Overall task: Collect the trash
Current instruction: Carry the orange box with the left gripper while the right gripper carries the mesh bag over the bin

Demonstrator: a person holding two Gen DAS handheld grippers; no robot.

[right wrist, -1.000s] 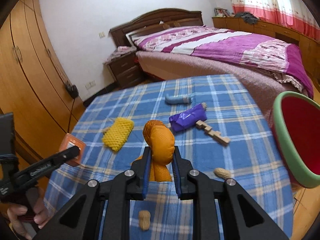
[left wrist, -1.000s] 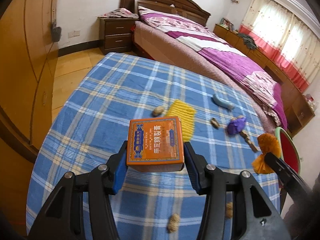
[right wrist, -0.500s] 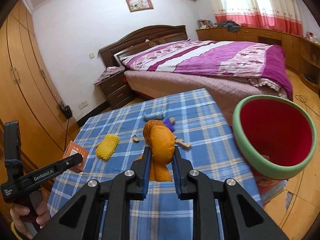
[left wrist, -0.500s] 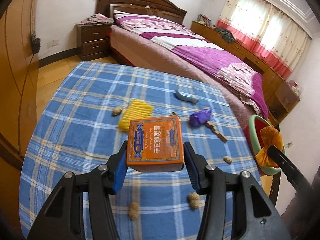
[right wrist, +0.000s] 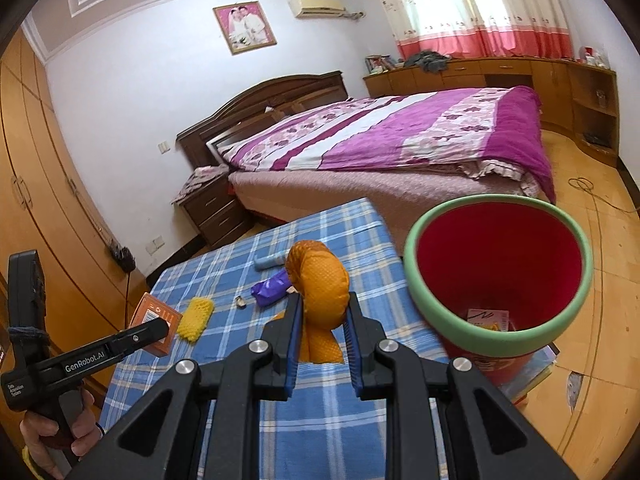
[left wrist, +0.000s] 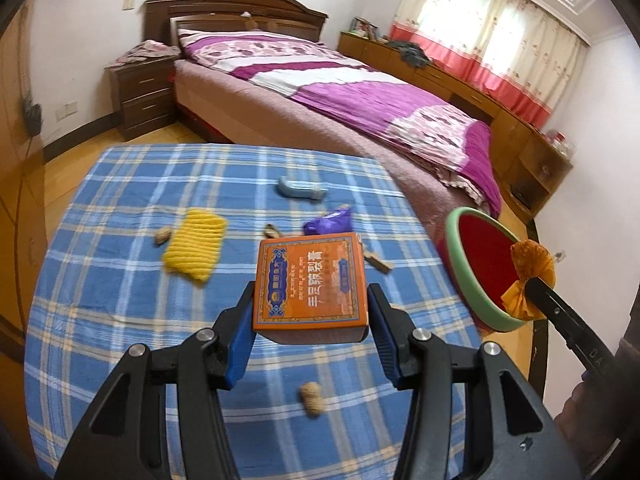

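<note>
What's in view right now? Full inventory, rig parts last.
orange cardboard box: 1, held in left gripper
orange mesh wad: 1, held in right gripper
red bin with green rim: 1, beside table
yellow foam net: 1, on blue plaid tablecloth
purple wrapper: 1, mid-table
light blue tube: 1, far side
peanuts: at least 2, tan, scattered
bed with purple quilt: 1, behind
left gripper: 1, black
right gripper: 1, black

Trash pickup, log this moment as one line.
left claw: shut on orange box | right claw: shut on orange net | bin: beside table
</note>
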